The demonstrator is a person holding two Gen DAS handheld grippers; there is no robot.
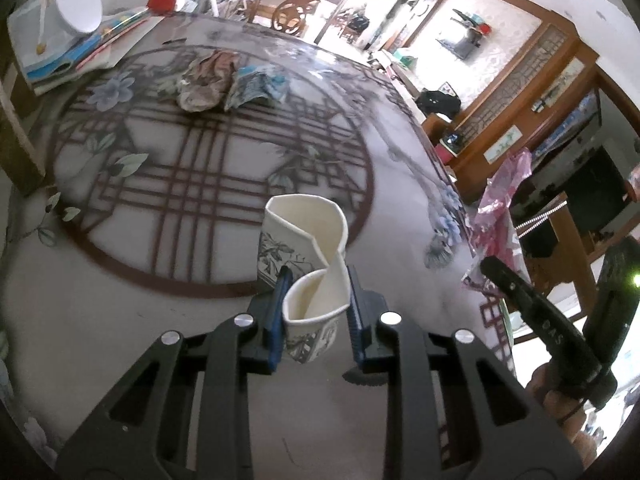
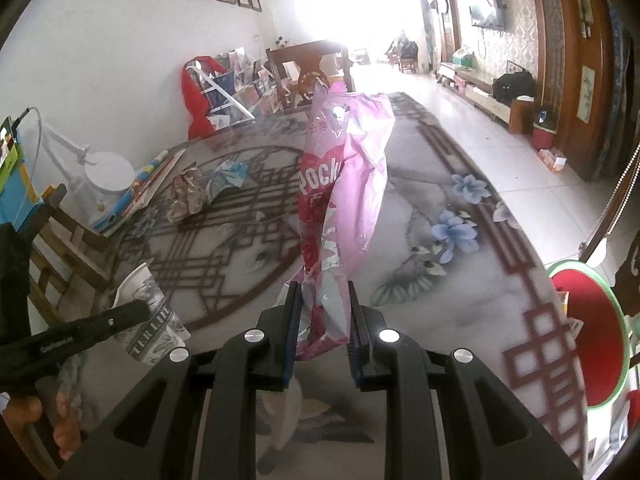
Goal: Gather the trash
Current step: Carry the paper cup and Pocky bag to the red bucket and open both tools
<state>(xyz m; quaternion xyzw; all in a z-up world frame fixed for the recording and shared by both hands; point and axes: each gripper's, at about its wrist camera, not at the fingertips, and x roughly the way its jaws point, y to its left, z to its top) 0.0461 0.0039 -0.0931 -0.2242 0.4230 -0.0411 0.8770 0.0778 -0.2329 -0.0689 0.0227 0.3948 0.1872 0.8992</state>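
Blue-padded fingers of the left gripper (image 1: 317, 312) pinch a crushed paper cup (image 1: 306, 264), its printed wall folded inward so the rim makes an S-shape; the jaws are closed to the width of the squashed cup, which is lifted above the patterned table (image 1: 168, 184). Over on the right gripper (image 2: 322, 322), the jaws are narrowed onto the lower end of a pink Pocky wrapper (image 2: 340, 196), which stands up crumpled between the pads above the table. Farther back on the table, two more crumpled wrappers (image 1: 224, 80), one brownish and one blue-white, lie touching each other near a stack of books (image 1: 72, 52). A red bin (image 2: 592, 332) sits beside the table's right edge.
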